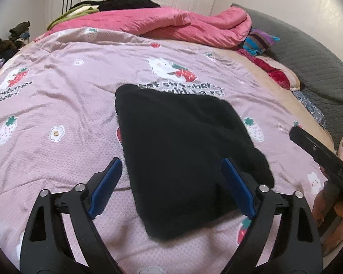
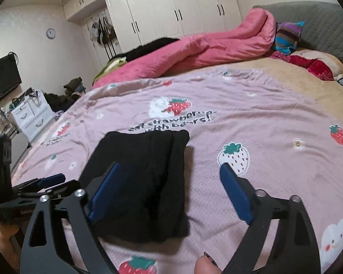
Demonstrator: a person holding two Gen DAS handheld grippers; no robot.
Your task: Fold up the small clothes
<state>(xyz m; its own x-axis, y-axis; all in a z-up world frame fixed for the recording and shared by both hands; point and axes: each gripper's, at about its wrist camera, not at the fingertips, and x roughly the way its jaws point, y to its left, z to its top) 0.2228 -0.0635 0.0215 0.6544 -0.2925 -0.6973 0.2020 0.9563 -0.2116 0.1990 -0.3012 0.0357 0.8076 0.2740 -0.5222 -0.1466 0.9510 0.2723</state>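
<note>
While folded, garment [image 1: 183,155] lies between fingers [image 1: 107,182].

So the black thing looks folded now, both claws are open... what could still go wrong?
Two things, probably. The left gripper hangs with its open fingers astride the folded black garment, so a careless pull-back might snag an edge and undo the fold. The right gripper has one finger over the same garment. Also, the strawberry-print bedsheet is soft and wrinkled, so the stack could slump.

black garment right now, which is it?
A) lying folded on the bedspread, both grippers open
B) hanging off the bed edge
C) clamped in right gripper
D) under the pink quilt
A: the black garment lies folded on the bedspread; left gripper and right gripper both stand open, pads off it.
</note>
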